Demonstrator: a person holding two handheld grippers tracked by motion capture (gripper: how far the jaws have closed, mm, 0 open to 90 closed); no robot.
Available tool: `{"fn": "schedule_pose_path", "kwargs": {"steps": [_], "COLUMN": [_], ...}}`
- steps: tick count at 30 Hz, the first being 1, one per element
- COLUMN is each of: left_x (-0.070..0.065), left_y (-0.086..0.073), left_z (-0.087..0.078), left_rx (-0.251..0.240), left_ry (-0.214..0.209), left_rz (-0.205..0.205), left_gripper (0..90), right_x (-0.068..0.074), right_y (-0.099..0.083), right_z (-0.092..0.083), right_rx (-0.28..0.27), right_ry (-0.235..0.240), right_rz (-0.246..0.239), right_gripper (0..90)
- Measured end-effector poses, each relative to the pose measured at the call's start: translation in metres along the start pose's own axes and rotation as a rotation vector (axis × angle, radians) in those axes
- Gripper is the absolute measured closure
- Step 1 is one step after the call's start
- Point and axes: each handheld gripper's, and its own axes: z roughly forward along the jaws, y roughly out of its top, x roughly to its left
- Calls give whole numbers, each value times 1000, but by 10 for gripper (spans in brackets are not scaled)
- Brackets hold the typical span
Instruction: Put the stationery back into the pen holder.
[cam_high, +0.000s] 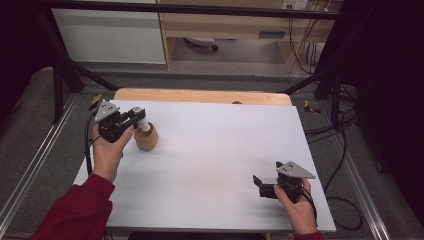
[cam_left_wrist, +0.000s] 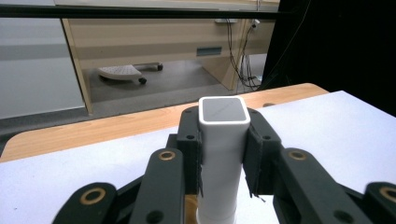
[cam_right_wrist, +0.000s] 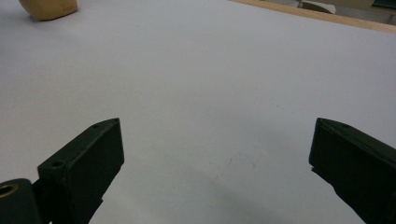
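I had the left gripper (cam_high: 134, 116) near the desk's (cam_high: 215, 150) far left corner, jaws pinching a white tube (cam_left_wrist: 223, 154) from both sides just below its top. The tube was squarish with rounded corners and a flat grey cap face, smooth plastic by the look of it. It stood upright in a wooden cup (cam_high: 145, 138), a round, tan, matte thing resting on the white desk surface. My guess: the grip sat high on the tube so the jaws cleared the cup's rim, which suits either lifting the tube straight out or seating it. I could not tell how deep the tube went into the cup.

The right gripper (cam_high: 258, 184) hung near the front right corner, well apart from the cup, jaws spread wide with nothing between them, just bare desk in front. It looked parked, out of the left hand's way.

The desk top was a plain white sheet, smooth, with a pale wood strip showing along the far edge.
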Motion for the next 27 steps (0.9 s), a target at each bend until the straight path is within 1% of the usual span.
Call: {"fn": "schedule_pose_path", "kwargs": {"steps": [17, 22, 27], "left_x": [2, 4, 8], "left_y": [-7, -10, -16], "left_z": [6, 8, 10], "left_rx": [5, 5, 16], "left_ry": [5, 17, 32], "left_rz": [-16, -15, -20], "left_gripper": [709, 709, 709], "right_x": [2, 2, 3], "right_y": [0, -1, -1], "right_z": [1, 2, 2], "right_rx": [3, 6, 9], "right_ry": [5, 7, 8], "right_rz": [-23, -24, -26], "right_gripper": [37, 36, 36]}}
